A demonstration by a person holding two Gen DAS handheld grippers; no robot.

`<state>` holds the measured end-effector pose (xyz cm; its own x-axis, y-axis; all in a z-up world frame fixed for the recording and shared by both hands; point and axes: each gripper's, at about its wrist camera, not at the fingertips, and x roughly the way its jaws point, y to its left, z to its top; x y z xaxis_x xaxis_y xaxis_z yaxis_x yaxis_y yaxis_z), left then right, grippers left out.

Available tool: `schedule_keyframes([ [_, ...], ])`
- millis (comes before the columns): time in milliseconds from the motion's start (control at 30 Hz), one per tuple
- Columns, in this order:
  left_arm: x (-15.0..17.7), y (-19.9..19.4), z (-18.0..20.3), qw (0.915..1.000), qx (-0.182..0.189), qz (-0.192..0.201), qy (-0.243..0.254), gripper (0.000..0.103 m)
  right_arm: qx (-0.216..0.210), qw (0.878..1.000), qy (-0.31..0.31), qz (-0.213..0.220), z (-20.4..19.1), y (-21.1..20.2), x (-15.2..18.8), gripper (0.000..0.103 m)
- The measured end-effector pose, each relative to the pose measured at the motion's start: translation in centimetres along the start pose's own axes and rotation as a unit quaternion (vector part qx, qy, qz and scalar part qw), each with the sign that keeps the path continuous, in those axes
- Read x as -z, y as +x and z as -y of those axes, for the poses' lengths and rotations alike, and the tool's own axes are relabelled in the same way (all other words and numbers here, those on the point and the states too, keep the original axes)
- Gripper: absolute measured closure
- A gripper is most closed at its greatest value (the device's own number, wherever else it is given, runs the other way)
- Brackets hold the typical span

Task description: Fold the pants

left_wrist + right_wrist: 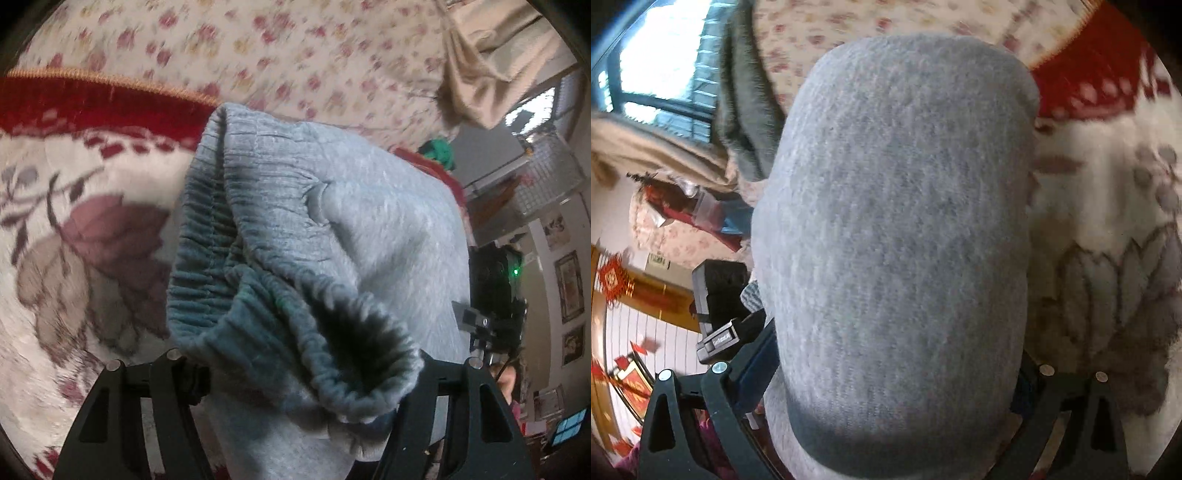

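Note:
The grey sweatpants (332, 236) hang lifted above the bed. In the left wrist view their ribbed elastic waistband (236, 266) bunches between my left gripper's black fingers (122, 406), which are closed on the cloth; the fingertips are hidden under it. My left gripper (295, 398) holds the waistband end. In the right wrist view a thick grey fold of the pants (897, 229) drapes over my right gripper (886, 406), whose fingers (687, 413) clamp it at both sides. The right gripper's body shows at the left view's right edge (495, 295).
Below lies a white blanket with a brown leaf print and red border (74, 236) on a floral bedsheet (258, 48). A beige cloth (476, 74) and a window (661, 55) are beyond. Wall pictures (569, 288) hang behind.

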<state>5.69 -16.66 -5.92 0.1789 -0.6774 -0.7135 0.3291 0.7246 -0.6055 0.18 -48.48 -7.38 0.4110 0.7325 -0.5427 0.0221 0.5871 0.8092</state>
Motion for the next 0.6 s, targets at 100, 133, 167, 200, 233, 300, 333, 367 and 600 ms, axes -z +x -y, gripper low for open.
schedule_keyframes([
  [100, 0.4, 0.1, -0.1, 0.9997, -0.001, 0.013, 0.018, 0.035, -0.009, 1.000, 0.017, 0.005, 1.8, 0.2, 0.1, 0.000],
  [133, 0.6, -0.1, -0.1, 0.9997, -0.002, 0.013, 0.022, 0.034, -0.006, 1.000, 0.012, 0.008, 1.6, -0.1, 0.1, 0.000],
  [167, 0.7, -0.2, 0.0, 0.9995, -0.006, 0.013, 0.027, 0.034, 0.004, 1.000, 0.003, 0.010, 1.3, -0.4, 0.2, 0.000],
  [200, 0.7, -0.1, 0.1, 0.9994, -0.010, 0.013, 0.031, 0.033, 0.009, 1.000, -0.001, 0.010, 1.1, -0.4, 0.4, 0.000],
  [233, 0.6, 0.0, 0.4, 0.9993, -0.014, 0.013, 0.033, 0.033, 0.016, 1.000, -0.003, 0.011, 1.0, -0.6, 0.4, 0.000],
  [300, 0.4, 0.0, 0.5, 0.9993, -0.018, 0.013, 0.031, 0.033, 0.026, 1.000, -0.003, 0.013, 0.7, -0.7, 0.5, 0.000],
  [333, 0.5, -0.1, 0.4, 0.9993, -0.020, 0.013, 0.028, 0.031, 0.028, 1.000, -0.002, 0.013, 0.6, -0.6, 0.4, 0.000],
  [367, 0.6, -0.3, 0.4, 0.9992, -0.024, 0.014, 0.029, 0.030, 0.036, 0.999, -0.002, 0.015, 0.5, -0.8, 0.4, 0.000],
  [600, 1.3, -2.9, 1.7, 0.9908, -0.088, 0.048, 0.091, 0.014, 0.117, 0.992, -0.034, 0.032, -3.7, -2.3, 1.2, 0.000],
])
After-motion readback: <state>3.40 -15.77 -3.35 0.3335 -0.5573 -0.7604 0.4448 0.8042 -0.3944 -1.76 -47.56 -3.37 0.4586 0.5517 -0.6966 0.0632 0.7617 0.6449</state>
